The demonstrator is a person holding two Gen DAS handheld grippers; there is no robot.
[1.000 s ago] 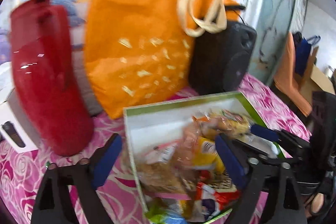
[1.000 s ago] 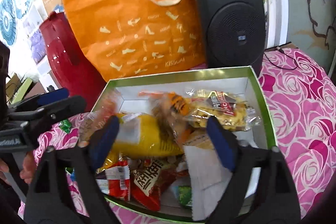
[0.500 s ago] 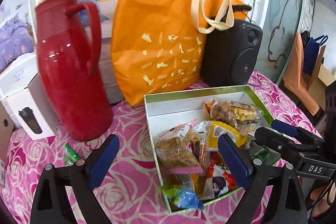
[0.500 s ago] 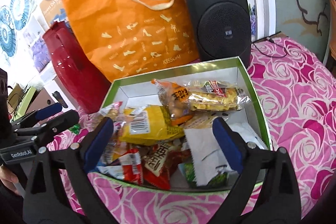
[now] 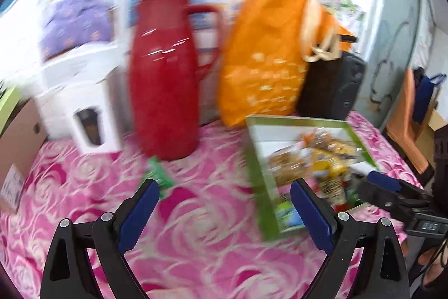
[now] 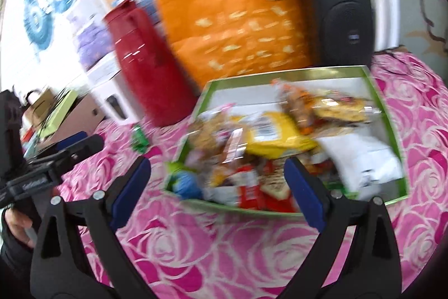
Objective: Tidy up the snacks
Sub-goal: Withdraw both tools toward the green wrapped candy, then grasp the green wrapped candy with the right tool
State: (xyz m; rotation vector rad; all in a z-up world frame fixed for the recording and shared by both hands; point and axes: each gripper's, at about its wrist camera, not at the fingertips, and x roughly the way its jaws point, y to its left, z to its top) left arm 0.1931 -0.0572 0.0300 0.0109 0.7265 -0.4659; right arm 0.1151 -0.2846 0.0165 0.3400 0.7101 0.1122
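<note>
A green-rimmed white box (image 6: 392,114) full of mixed snack packets sits on the pink rose tablecloth; it also shows in the left wrist view (image 5: 259,173). A small green snack packet (image 5: 159,175) lies loose on the cloth in front of the red jug, and appears in the right wrist view (image 6: 139,140). My left gripper (image 5: 224,210) is open and empty, above the cloth between the packet and the box. My right gripper (image 6: 217,187) is open and empty, near the box's front left corner. Both views are motion-blurred.
A red thermos jug (image 5: 165,74), an orange tote bag (image 5: 263,55) and a black speaker (image 6: 341,16) stand behind the box. A white carton (image 5: 84,102) and a cardboard box (image 5: 16,145) stand at the left. Pink cloth (image 5: 210,257) lies in front.
Both grippers have pulled back and swung left, away from over the box. The loose green packet now lies just ahead of my left gripper. Both stay open and empty.
</note>
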